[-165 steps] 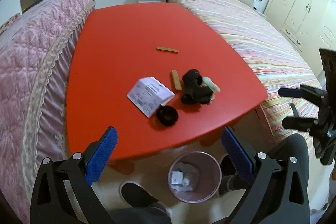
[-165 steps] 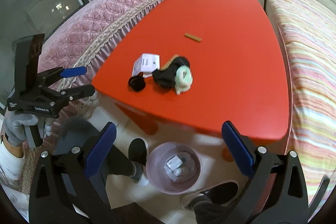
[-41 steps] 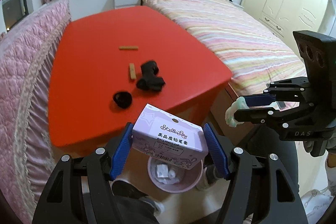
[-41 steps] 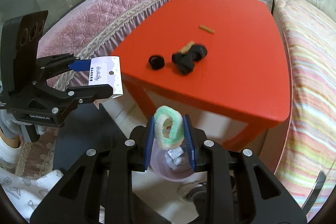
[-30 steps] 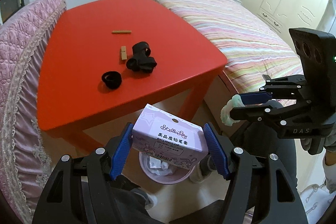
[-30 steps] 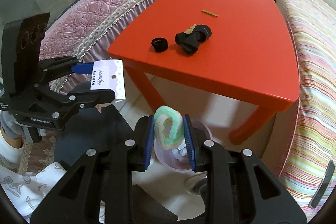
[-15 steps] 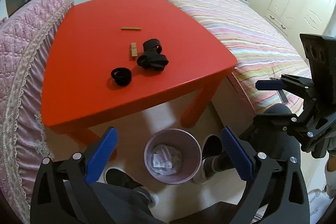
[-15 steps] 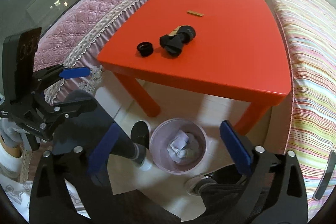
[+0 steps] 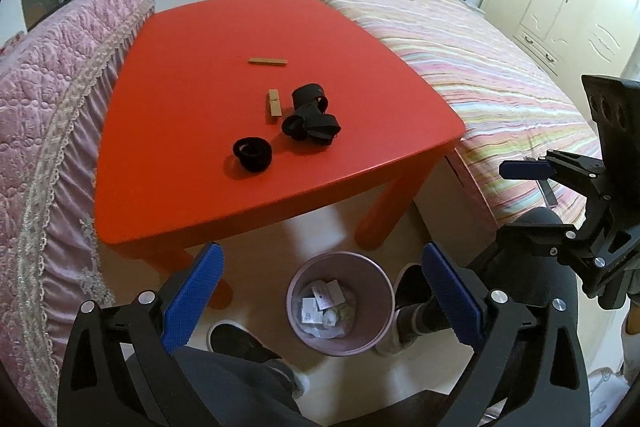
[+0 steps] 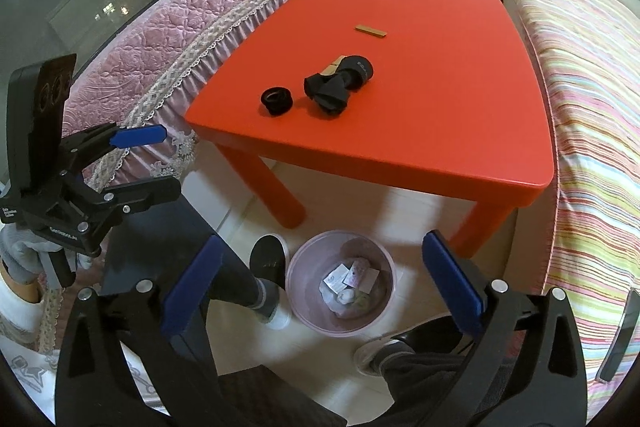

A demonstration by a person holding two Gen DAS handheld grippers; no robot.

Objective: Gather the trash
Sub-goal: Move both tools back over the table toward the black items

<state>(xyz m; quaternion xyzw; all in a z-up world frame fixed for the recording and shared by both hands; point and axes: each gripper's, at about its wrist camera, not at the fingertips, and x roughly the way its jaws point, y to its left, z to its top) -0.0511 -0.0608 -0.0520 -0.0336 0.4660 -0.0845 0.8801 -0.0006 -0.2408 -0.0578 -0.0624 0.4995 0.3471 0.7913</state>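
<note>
A pink trash bin (image 9: 340, 341) stands on the floor in front of the red table (image 9: 192, 115), with paper scraps and a small box inside; it also shows in the right wrist view (image 10: 304, 311). My left gripper (image 9: 320, 291) is open and empty above the bin. My right gripper (image 10: 320, 287) is open and empty above it too. On the table lie a black ring (image 9: 252, 155), a black crumpled strap (image 9: 310, 119) and two wooden sticks (image 9: 267, 61) (image 9: 273, 101). The ring (image 10: 276, 100) and strap (image 10: 338, 85) show in the right wrist view.
A pink quilted bed (image 9: 44, 75) borders the table's left side and a striped bed (image 9: 480, 67) its right. The person's legs and shoes (image 10: 268, 267) are beside the bin. A cream wardrobe (image 9: 568, 7) stands at the far right.
Both grippers opened over the bin and dropped their loads: the left let go of the purple box, the right the green-white ring. Both items are now in the bin.
</note>
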